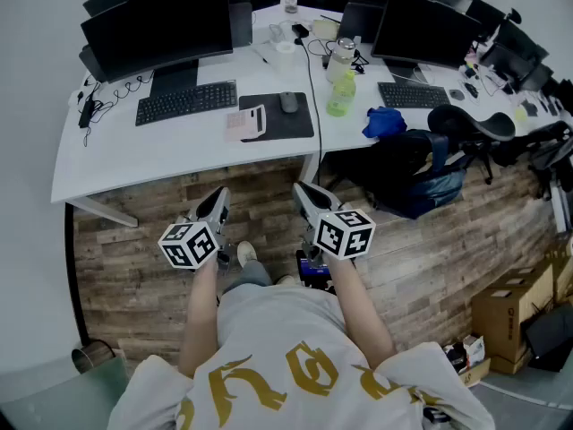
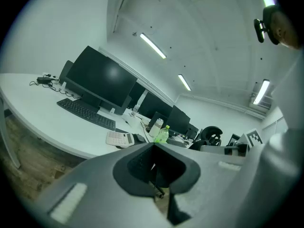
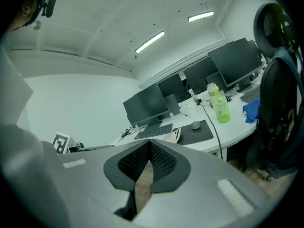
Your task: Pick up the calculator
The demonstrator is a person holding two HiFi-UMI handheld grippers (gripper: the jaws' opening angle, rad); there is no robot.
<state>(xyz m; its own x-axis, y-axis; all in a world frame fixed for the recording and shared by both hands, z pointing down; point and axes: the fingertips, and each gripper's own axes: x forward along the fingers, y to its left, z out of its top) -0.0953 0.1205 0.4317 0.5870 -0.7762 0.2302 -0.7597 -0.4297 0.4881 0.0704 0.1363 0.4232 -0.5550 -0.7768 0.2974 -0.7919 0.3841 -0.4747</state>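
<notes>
The pale, flat, rectangular calculator [image 1: 246, 122] is lying on the white curved desk surface [image 1: 134, 155], in the upper middle of the head view. It is sitting at the left edge of the dark rectangular mouse mat [image 1: 291, 122]. Whether it is overlapping the mat or only touching it, I cannot tell. The grey mouse [image 1: 287, 102] is resting on the mat just beside it, and the black keyboard [image 1: 186, 102] is lying to its left.

The reaching step is not yet begun, in my judgement. The left claw [image 1: 218, 202] and the right claw [image 1: 307, 197] are both hanging over the wooden plank floor [image 1: 134, 240] in the middle of the frame, well apart from the surface. In each gripper view the jaws are pressing together at the tips, and nothing is sitting between them.

The next move is calling for one claw to open. It should then travel forward over the surface edge and come down across the calculator's narrow sides. The body is thin and lying flat, so the jaws probably need to get under an edge.

The calculator's keys are too small to make out. In the right gripper view the claw's grey body is cutting off the lower part of the calculator [image 3: 175, 135]. In the left gripper view the calculator [image 2: 119, 138] is showing only as a small pale slab.
</notes>
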